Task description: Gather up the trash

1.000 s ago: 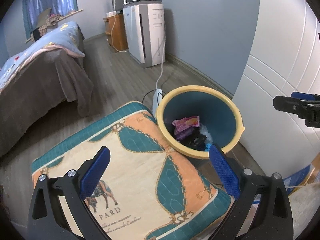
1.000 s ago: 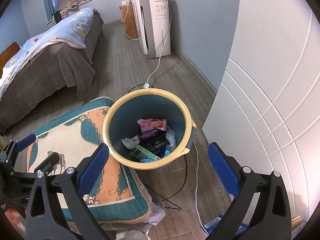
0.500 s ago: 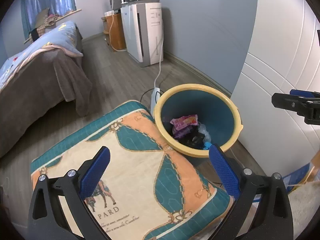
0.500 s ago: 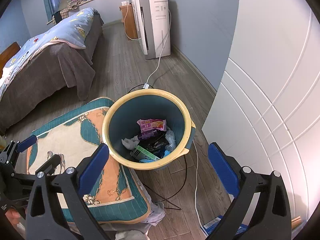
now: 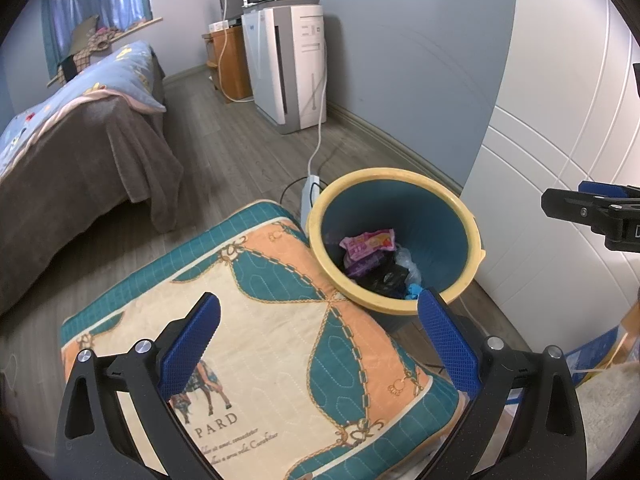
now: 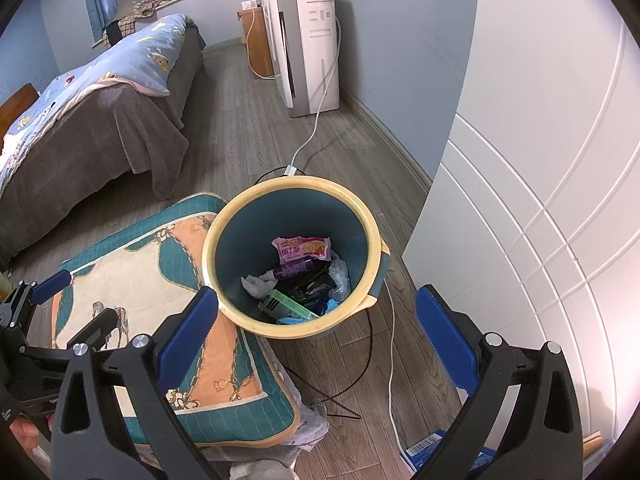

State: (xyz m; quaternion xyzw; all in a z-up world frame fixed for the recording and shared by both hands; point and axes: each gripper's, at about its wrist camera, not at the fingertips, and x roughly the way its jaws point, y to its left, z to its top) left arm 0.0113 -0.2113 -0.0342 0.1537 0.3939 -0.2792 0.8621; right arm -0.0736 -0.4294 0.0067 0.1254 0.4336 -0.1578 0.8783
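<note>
Yellow-rimmed teal bin [image 6: 294,258] on the floor, touching the patterned cushion [image 5: 256,344], holding collected wrappers [image 6: 301,250] and tissue, evidently the drop point; left claw [image 5: 318,350] and right claw [image 6: 316,338] both released, empty, hovering above the bin's near rim.

The left claw [image 5: 320,344] hangs wide open and empty above a patterned cushion [image 5: 256,344]. Just beyond the cushion's far corner stands a yellow-rimmed bin [image 5: 464,216] with a teal inside, holding a pink wrapper [image 5: 370,241], a purple packet, black plastic and a blue scrap. The right claw [image 5: 588,208] enters at the right edge, in front of a white door [image 5: 560,120]. A bed [image 5: 72,140] lies on the left, and a white appliance [image 5: 292,64] stands by the far wall.
</note>
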